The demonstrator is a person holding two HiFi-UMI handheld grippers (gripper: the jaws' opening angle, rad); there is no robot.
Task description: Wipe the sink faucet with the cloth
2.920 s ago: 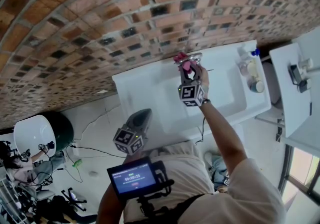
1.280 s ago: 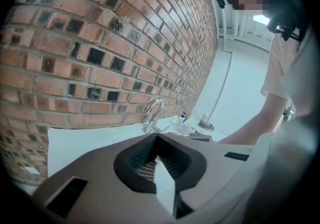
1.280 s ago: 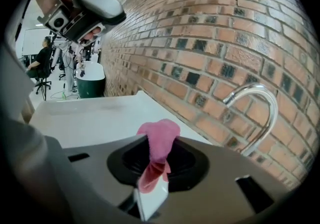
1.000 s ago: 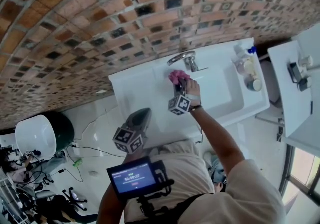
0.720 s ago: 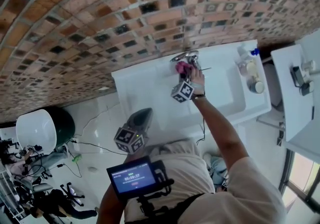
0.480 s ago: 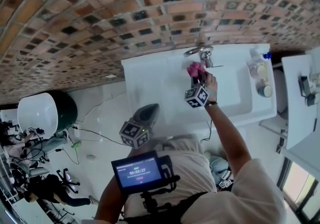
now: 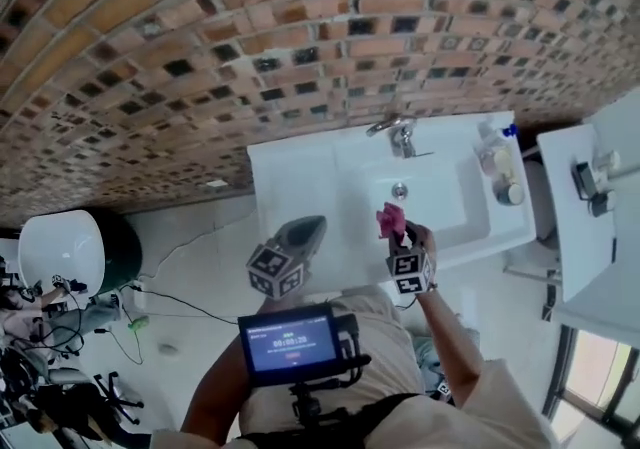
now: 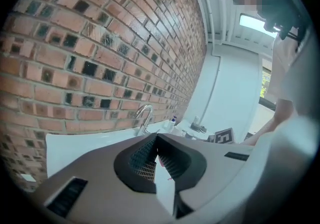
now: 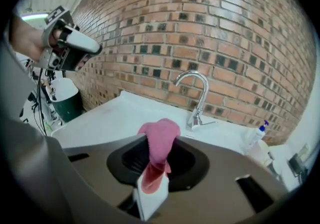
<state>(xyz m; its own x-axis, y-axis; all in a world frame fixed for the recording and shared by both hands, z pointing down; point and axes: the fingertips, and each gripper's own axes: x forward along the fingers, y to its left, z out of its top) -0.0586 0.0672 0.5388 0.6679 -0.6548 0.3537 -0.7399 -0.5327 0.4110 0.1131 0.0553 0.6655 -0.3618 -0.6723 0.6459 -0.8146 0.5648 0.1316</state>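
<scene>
The chrome faucet [image 7: 397,132] stands at the back of the white sink [image 7: 300,172], against the brick wall; it also shows in the right gripper view [image 9: 196,93] and the left gripper view [image 8: 143,115]. A pink cloth [image 7: 390,222] is pinched in my right gripper [image 7: 395,235], which hangs over the sink's front part, well short of the faucet. The cloth [image 9: 159,140] bunches above the shut jaws [image 9: 155,168]. My left gripper [image 7: 305,229] is held left of the sink's front edge, shut with nothing in it [image 8: 156,140].
A pump bottle [image 7: 492,152] and small jars stand at the sink's right end; the bottle [image 9: 255,135] is right of the faucet. A white counter [image 7: 590,207] lies further right. A white and dark green bin [image 7: 70,252] and cables are on the floor at left.
My right gripper has pulled the pink cloth back from the faucet toward the sink's front edge. The left gripper has stayed near the person's body.
</scene>
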